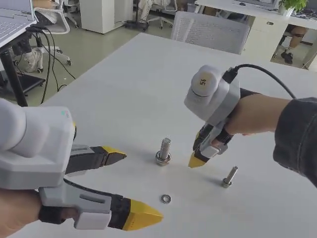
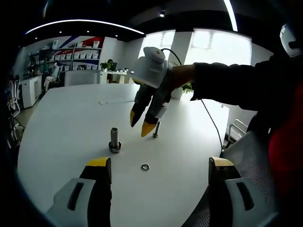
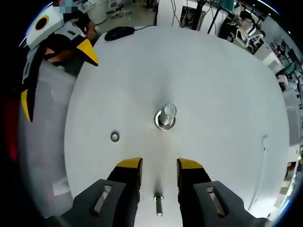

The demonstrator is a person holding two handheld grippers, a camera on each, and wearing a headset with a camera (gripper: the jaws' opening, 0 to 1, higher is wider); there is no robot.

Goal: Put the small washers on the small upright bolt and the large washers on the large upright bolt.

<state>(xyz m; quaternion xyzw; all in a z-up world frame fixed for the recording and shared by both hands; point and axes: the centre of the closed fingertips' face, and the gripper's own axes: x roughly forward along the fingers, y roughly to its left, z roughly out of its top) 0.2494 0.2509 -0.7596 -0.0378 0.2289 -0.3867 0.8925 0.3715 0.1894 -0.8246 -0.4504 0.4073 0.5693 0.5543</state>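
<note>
table [image 1: 124,89]: white, round top; three pieces of hardware on it.
large bolt [image 1: 164,150]: upright mid-table, thread end up. There is a wider ring at its foot; whether that is bolt head or washer cannot be told.
small bolt [image 1: 229,176]: stands to the right of the large bolt, well apart from it and near the right gripper's tips.
small washer [image 1: 165,199]: one, lying flat on the table in front of the large bolt, touching nothing.
left gripper [image 1: 130,186]: low at the near left, claw spread wide and empty. In the left gripper view the small washer lies just ahead, between the lines of the two jaws.
right gripper [image 1: 202,154]: tips angled down between the two bolts, close over the table. Claw drawn to a narrow gap with nothing in it. In the right gripper view the small bolt sits below the gap, nearer the camera than the tips.
step, judged: fetching the loose small washer; by its size it belongs on the small bolt.
handling, judged: thin stiff metal, light and smooth. Flat on a hard slick top, it will likely skid or flip under a careless pinch.
hold, judged: across the outer rim, one tip set down on each side, closing gently.
risk, judged: the bolts look free-standing, so a nudge may topple them.
</note>
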